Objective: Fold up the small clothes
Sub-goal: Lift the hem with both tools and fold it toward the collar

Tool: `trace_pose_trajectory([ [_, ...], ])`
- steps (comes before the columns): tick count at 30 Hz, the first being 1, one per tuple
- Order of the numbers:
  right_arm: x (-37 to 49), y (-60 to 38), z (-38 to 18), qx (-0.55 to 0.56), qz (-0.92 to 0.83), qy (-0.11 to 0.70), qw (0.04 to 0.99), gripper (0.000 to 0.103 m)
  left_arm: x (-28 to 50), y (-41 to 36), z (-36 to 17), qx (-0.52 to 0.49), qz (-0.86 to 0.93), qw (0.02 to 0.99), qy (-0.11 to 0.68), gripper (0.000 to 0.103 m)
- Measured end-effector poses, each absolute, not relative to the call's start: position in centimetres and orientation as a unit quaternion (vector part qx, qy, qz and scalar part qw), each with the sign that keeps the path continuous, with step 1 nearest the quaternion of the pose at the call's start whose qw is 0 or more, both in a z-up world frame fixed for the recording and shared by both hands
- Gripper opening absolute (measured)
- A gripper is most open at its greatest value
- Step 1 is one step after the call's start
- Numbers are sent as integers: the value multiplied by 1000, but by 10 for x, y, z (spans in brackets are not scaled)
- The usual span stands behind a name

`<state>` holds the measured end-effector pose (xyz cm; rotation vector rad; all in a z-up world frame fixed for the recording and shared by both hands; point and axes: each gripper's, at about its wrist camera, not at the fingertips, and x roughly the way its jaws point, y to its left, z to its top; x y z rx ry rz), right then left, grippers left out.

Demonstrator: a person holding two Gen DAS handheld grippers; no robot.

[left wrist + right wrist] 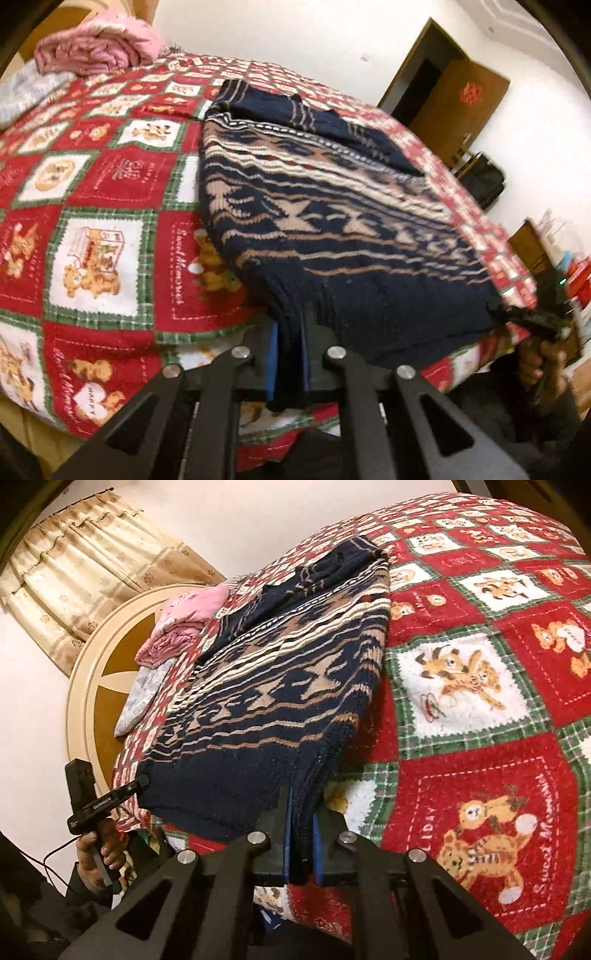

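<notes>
Sweater: a navy knitted sweater [332, 229] with tan and cream patterned bands lies flat on the bed, its plain navy hem at the near edge, its far part folded over on itself toward the middle of the bed.
Hem corners: both near corners of the hem are pinched, one by each gripper, and the hem hangs slightly past the near edge of the bed.
Left gripper: the left gripper [290, 332] has its blue pads pressed tight on the sweater's near left hem corner, with a fold of knit running down between them.
Right gripper: the right gripper [303, 812] is likewise clamped on the near right hem corner, a thick ridge of knit squeezed between its blue pads.
Hands: in each wrist view a hand [99, 845] grips the handle of the other gripper, below the near edge of the bed.
Bedspread: a red, green and white blanket [92, 229] printed with teddy bears covers the bed under the sweater.
Far end: folded pink cloth [96, 48] and a pale grey-blue item [142, 694] rest at the far edge, by the headboard [85, 686].
Room: a beige curtain [74, 565] hangs behind the headboard; a brown door [465, 107] stands open in the white wall.
</notes>
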<state>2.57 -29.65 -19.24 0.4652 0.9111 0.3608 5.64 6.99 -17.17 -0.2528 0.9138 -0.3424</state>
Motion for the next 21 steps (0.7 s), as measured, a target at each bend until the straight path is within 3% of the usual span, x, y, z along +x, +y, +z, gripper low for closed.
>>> trace_pose_trajectory([
  [3, 27, -295, -203, 216, 164, 447, 853, 9, 58, 65, -185, -113, -159, 867, 459, 14],
  [7, 27, -298, -211, 230, 162, 447, 849, 9, 61, 66, -190, -129, -163, 862, 462, 24],
  [9, 26, -301, -211, 236, 161, 443, 850, 10, 61, 66, -190, -122, -168, 862, 462, 21],
  [10, 27, -301, -212, 238, 163, 444, 849, 10, 61, 65, -189, -116, -170, 864, 458, 12],
  [21, 21, -302, -180, 232, 192, 406, 863, 7, 60, 87, -157, -174, -198, 873, 411, 10],
])
